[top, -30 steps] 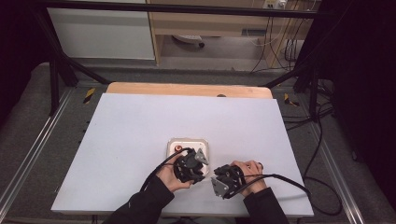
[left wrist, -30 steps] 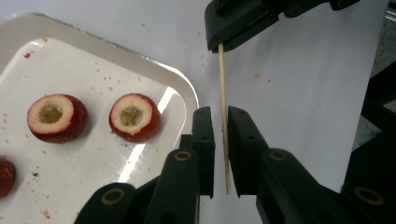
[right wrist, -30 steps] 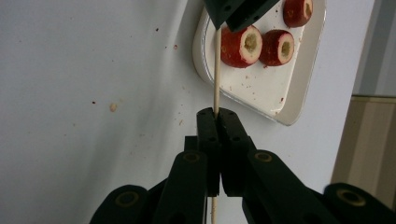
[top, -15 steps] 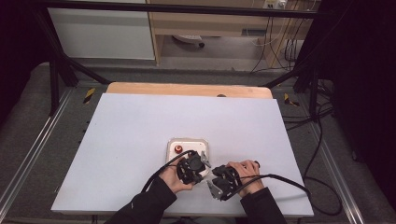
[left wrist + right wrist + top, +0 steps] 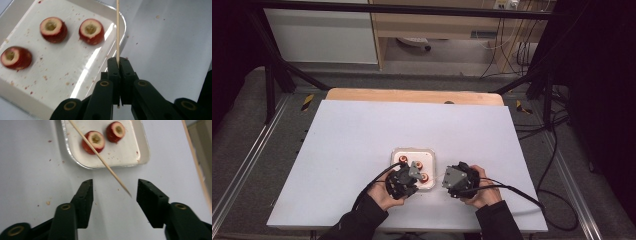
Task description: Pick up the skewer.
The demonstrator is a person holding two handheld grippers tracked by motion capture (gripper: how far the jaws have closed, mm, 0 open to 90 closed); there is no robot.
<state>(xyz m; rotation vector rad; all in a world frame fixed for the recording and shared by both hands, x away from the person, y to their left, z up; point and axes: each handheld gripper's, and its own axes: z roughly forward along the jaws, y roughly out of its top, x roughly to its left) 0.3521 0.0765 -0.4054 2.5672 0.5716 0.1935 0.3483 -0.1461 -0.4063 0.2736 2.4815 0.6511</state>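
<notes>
Step in hand, by the look of it: skewer handover, prep for threading fruit.

L gripper (image 5: 117, 65) was clamped on the wooden skewer (image 5: 117, 27), near its lower end; stick ran up over the edge of the foil tray (image 5: 123, 27). Three cored red fruit pieces (image 5: 91, 31) lay in the tray, untouched.

R gripper (image 5: 115, 191) had just been opening; jaws stood apart, nothing pinched. Skewer tip (image 5: 125, 190) sat between them, nearer the right jaw, touching neither.

Next, prob.: R goes for a fruit piece, L aims the tip at its cored hole. Needs steady alignment.

White table top (image 5: 362, 150), foil tray (image 5: 398, 151) near its front edge.
</notes>
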